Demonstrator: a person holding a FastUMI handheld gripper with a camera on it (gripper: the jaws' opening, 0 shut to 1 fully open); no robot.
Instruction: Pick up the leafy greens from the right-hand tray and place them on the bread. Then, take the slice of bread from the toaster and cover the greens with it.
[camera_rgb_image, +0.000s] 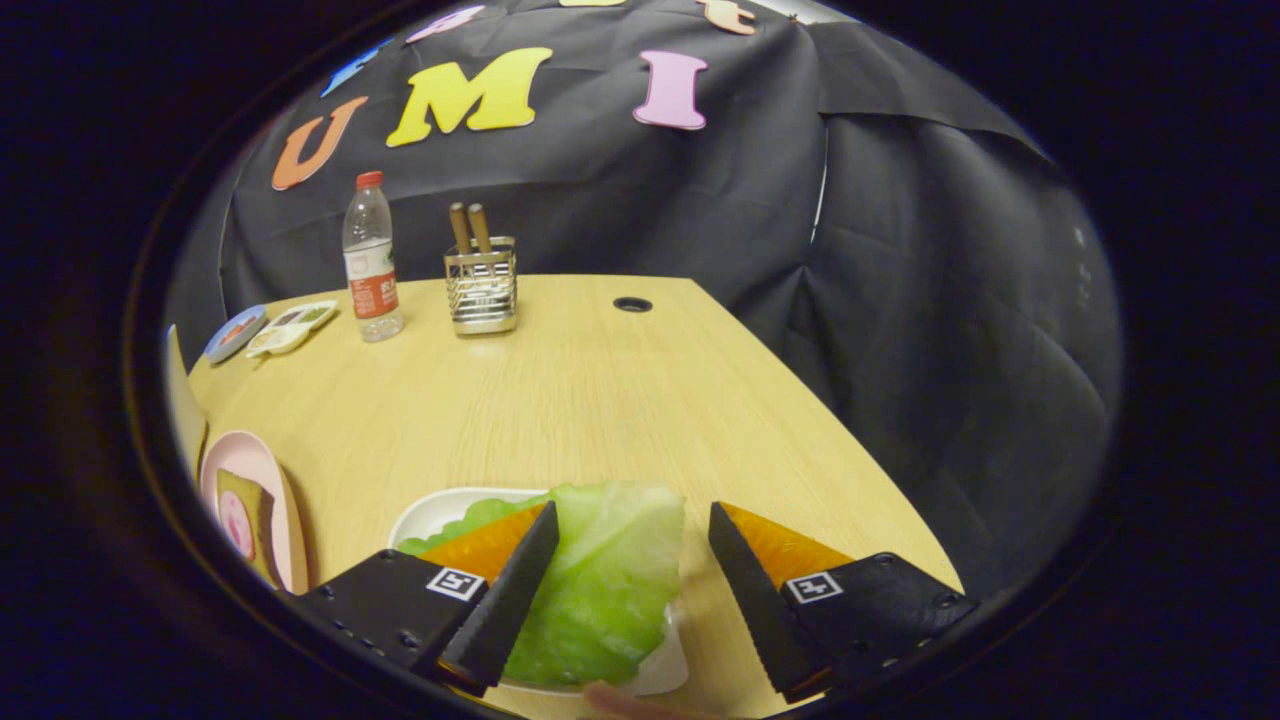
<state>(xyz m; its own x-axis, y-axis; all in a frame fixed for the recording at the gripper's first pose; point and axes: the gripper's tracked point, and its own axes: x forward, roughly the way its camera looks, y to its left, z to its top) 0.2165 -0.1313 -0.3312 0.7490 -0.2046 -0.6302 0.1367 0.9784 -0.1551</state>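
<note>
A pale green lettuce leaf (605, 580) lies in a white tray (440, 508) on the wooden table, right between my two fingers. My gripper (632, 528) stands open over it, with the left finger (510, 595) at the leaf's left edge and the right finger (755, 590) apart from the leaf on its right. Far to the left of the fingers, a slice of bread with a pink round of meat (243, 520) rests on a pink plate (290, 520).
Beyond the fingers at the table's back stand a water bottle (371, 258) and a wire holder with chopsticks (481, 283). Small flat dishes (272, 328) lie left of the bottle. A cable hole (632, 304) sits near the back edge. The table's right edge (830, 400) runs close.
</note>
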